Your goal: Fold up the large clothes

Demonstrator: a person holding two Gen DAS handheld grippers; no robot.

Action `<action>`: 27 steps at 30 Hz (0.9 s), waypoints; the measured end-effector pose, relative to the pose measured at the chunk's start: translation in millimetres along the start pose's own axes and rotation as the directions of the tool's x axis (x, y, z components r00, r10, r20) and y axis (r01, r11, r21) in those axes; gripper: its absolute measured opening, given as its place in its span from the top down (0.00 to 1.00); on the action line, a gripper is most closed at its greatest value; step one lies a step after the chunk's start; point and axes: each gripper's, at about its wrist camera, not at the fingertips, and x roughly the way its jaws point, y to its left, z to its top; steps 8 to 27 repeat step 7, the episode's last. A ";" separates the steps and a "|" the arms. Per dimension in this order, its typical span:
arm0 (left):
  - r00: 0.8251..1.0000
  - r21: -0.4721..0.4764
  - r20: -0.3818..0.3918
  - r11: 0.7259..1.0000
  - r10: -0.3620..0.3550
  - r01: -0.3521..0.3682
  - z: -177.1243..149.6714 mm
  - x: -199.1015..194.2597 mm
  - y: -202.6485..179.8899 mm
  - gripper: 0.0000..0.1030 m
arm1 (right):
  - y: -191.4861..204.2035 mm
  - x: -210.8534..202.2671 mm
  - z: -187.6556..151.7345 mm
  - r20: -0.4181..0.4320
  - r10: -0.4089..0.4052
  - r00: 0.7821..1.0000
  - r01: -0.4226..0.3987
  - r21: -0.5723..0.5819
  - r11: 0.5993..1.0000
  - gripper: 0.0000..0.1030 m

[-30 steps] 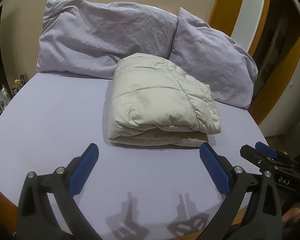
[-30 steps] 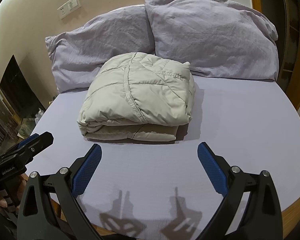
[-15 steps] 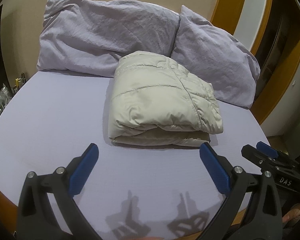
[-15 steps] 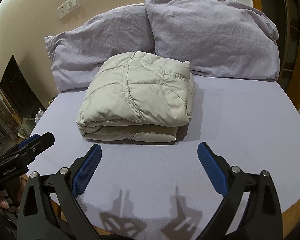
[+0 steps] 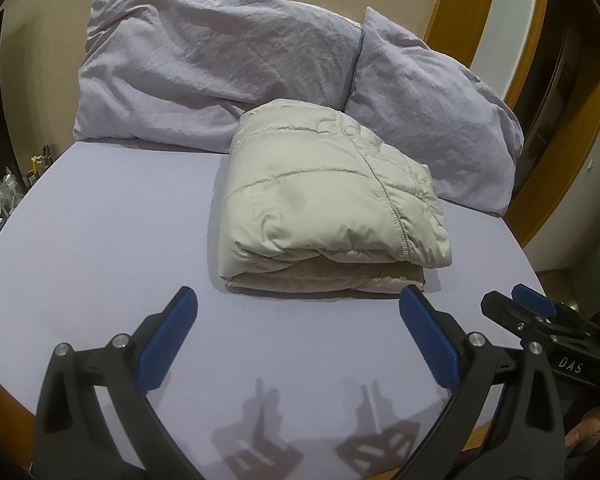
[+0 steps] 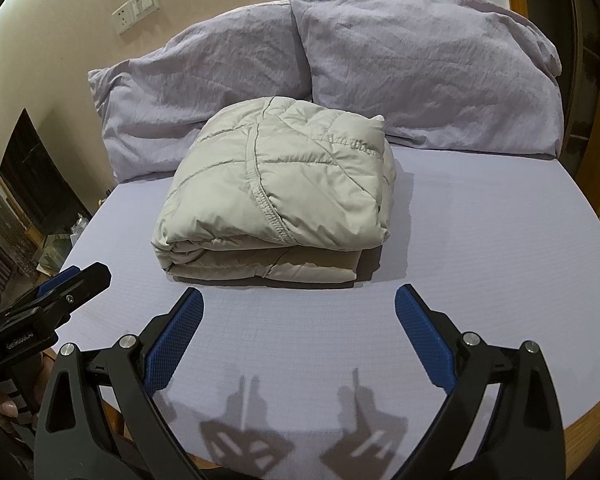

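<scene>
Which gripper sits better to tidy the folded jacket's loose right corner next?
Right, probably. The right gripper is open facing the beige jacket, whose loose corner lies on its side. The left gripper, also open, faces the tidier left edge. Neither touches the jacket.

one folded jacket (image 5: 332,200), two pillows (image 5: 220,68), two grippers (image 5: 298,334)

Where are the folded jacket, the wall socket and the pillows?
jacket (image 6: 284,196), right wrist view, top panel.
socket (image 6: 138,8), right wrist view, plate middle.
pillows (image 5: 204,80), left wrist view, left pillow's face.
</scene>
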 end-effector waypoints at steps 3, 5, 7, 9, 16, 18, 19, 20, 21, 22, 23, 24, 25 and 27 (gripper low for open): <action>1.000 0.004 -0.003 1.000 0.002 -0.002 0.6 1.0 0.3 0.02 | 0.1 1.2 0.3 -0.001 -0.001 1.000 0.001 0.002 1.000 0.05; 1.000 0.003 -0.004 1.000 0.002 -0.002 0.6 1.4 1.0 0.02 | 0.2 1.4 0.2 -0.002 -0.001 1.000 0.001 0.001 1.000 0.05; 1.000 0.003 -0.005 1.000 0.002 -0.002 0.8 2.0 0.8 0.02 | -0.1 1.2 0.5 -0.002 0.000 1.000 0.000 0.001 1.000 0.05; 1.000 0.003 -0.005 1.000 0.002 -0.002 0.8 2.0 0.8 0.02 | -0.1 1.2 0.5 -0.002 0.000 1.000 0.000 0.001 1.000 0.05; 1.000 0.003 -0.005 1.000 0.002 -0.002 0.8 2.0 0.8 0.02 | -0.1 1.2 0.5 -0.002 0.000 1.000 0.000 0.001 1.000 0.05; 1.000 0.003 -0.005 1.000 0.002 -0.002 0.8 2.0 0.8 0.02 | -0.1 1.2 0.5 -0.002 0.000 1.000 0.000 0.001 1.000 0.05; 1.000 0.003 -0.005 1.000 0.002 -0.002 0.8 2.0 0.8 0.02 | -0.1 1.2 0.5 -0.002 0.000 1.000 0.000 0.001 1.000 0.05; 1.000 0.003 -0.005 1.000 0.002 -0.002 0.8 2.0 0.8 0.02 | -0.1 1.2 0.5 -0.002 0.000 1.000 0.000 0.001 1.000 0.05; 1.000 0.003 -0.005 1.000 0.002 -0.002 0.8 2.0 0.8 0.02 | -0.1 1.2 0.5 -0.002 0.000 1.000 0.000 0.001 1.000 0.05; 1.000 0.003 -0.005 1.000 0.002 -0.002 0.8 2.0 0.8 0.02 | -0.1 1.2 0.5 -0.002 0.000 1.000 0.000 0.001 1.000 0.05; 1.000 0.003 -0.005 1.000 0.002 -0.002 0.8 2.0 0.8 0.02 | -0.1 1.2 0.5 -0.002 0.000 1.000 0.000 0.001 1.000 0.05; 1.000 0.003 -0.005 1.000 0.002 -0.002 0.8 2.0 0.8 0.02 | -0.1 1.2 0.5 -0.002 0.000 1.000 0.000 0.001 1.000 0.05; 1.000 0.003 -0.005 1.000 0.002 -0.002 0.8 2.0 0.8 0.02 | -0.1 1.2 0.5 -0.002 0.000 1.000 0.000 0.001 1.000 0.05; 1.000 0.003 -0.005 1.000 0.002 -0.002 0.8 2.0 0.8 0.02 | -0.1 1.2 0.5 -0.002 0.000 1.000 0.000 0.001 1.000 0.05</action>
